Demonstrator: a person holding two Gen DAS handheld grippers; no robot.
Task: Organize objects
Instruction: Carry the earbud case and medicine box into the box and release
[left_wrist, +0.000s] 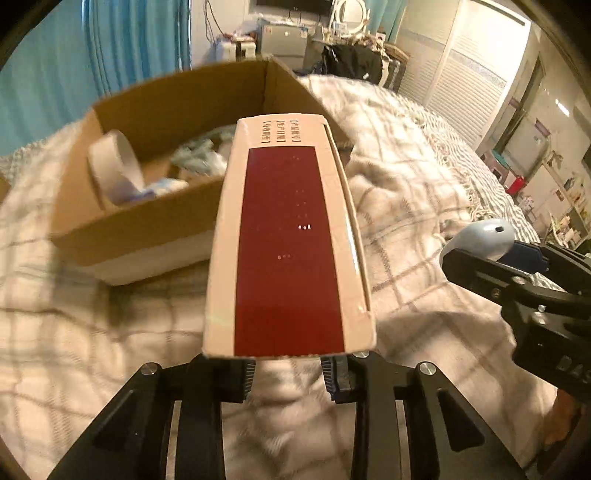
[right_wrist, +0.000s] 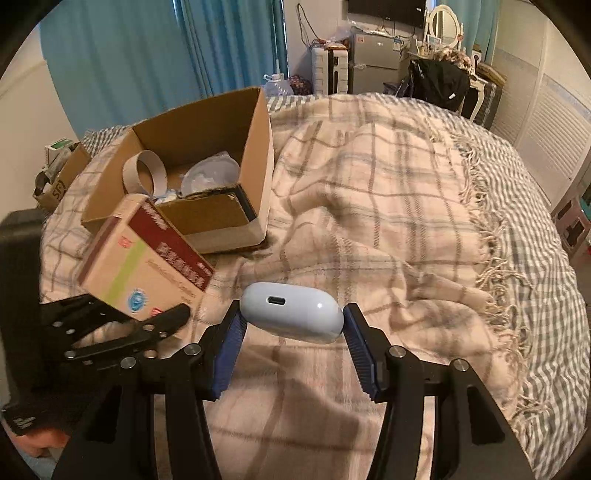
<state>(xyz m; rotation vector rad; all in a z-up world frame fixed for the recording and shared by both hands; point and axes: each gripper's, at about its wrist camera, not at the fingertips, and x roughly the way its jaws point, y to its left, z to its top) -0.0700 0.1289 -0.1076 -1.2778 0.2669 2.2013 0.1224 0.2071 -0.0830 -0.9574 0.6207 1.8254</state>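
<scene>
Both grippers are loaded above the plaid blanket (right_wrist: 369, 192): the left gripper (left_wrist: 288, 363) pinches a light, crushable medicine carton (left_wrist: 291, 236) by its near end beside the cardboard box (right_wrist: 221, 122), while the right gripper (right_wrist: 291, 332) clamps a glossy (likely slippery) pale-blue earbud case (right_wrist: 291, 312) across its ends.

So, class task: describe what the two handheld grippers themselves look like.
Both the left gripper and right gripper have matte black angular linkage arms with silver round bolt heads. Ribbed blue pads line the fingers. No cables show.
</scene>
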